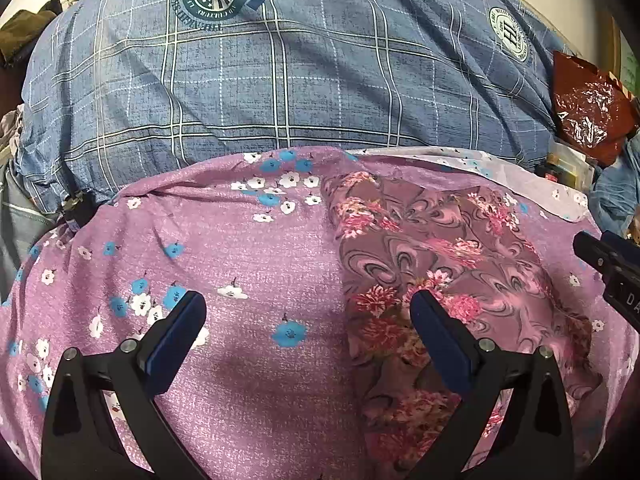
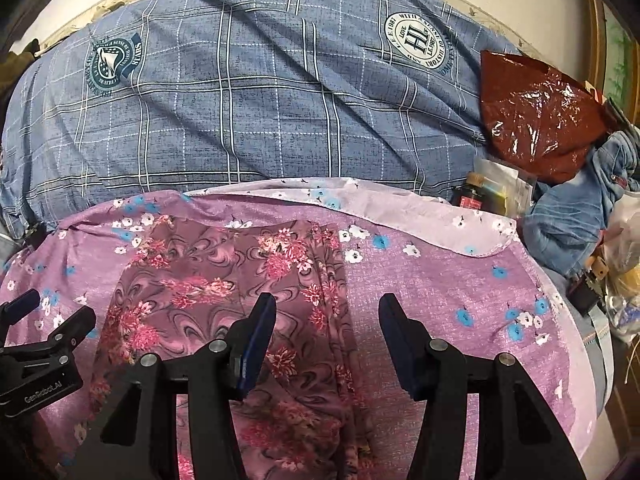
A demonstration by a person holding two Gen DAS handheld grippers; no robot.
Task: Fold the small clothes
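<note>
A small garment (image 1: 432,248) with pink flowers and grey swirls on mauve lies spread on a purple flowered sheet (image 1: 248,256). In the left wrist view my left gripper (image 1: 308,304) hovers open over the garment's left edge, with one finger over the sheet and the other over the garment. My right gripper (image 2: 327,302) is open above the garment's (image 2: 224,272) right edge, nothing between its blue pads (image 2: 256,344). Each gripper shows in the other's view: the right gripper (image 1: 608,268) at the right edge, the left gripper (image 2: 40,320) at the left edge.
A bulky blue plaid quilt (image 2: 248,104) lies behind the purple sheet (image 2: 440,296). At the right are a red-brown plastic bag (image 2: 536,112), denim clothing (image 2: 568,216), small jars and boxes (image 2: 492,196) and other clutter. The sheet's pale underside (image 2: 400,208) is folded over at the back.
</note>
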